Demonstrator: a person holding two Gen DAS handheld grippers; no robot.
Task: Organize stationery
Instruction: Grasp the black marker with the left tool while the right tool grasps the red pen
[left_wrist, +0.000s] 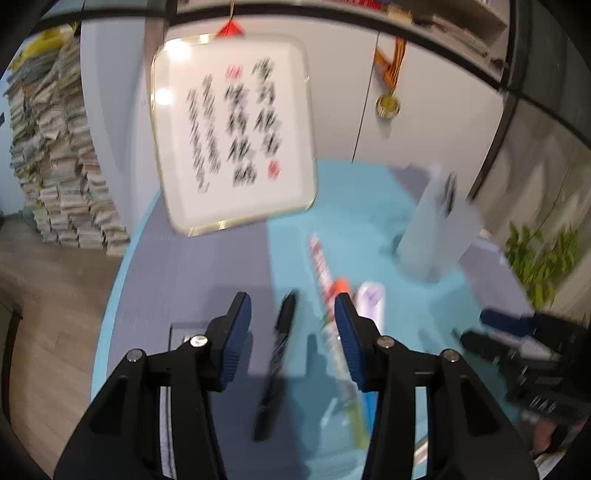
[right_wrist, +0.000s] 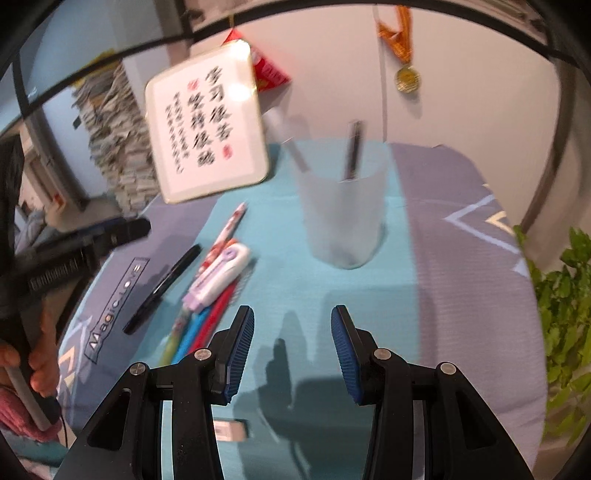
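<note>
Frosted cup (right_wrist: 341, 206) contents blurred, black pen (left_wrist: 275, 363) smeared

Left wrist view motion-blurred throughout: calligraphy plaque (left_wrist: 234, 134) characters illegible, frosted pen cup (left_wrist: 439, 229) contents indistinct. Patterned pen (left_wrist: 332, 325) partly hidden behind jaws, lower centre.

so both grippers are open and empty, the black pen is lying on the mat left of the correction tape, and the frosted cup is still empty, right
Not quite: the frosted cup is not empty. The right wrist view shows at least two pens standing in it, a dark one and a pale one. The rest holds: the left gripper and right gripper are open and empty, and the black pen lies left of the correction tape.
</note>
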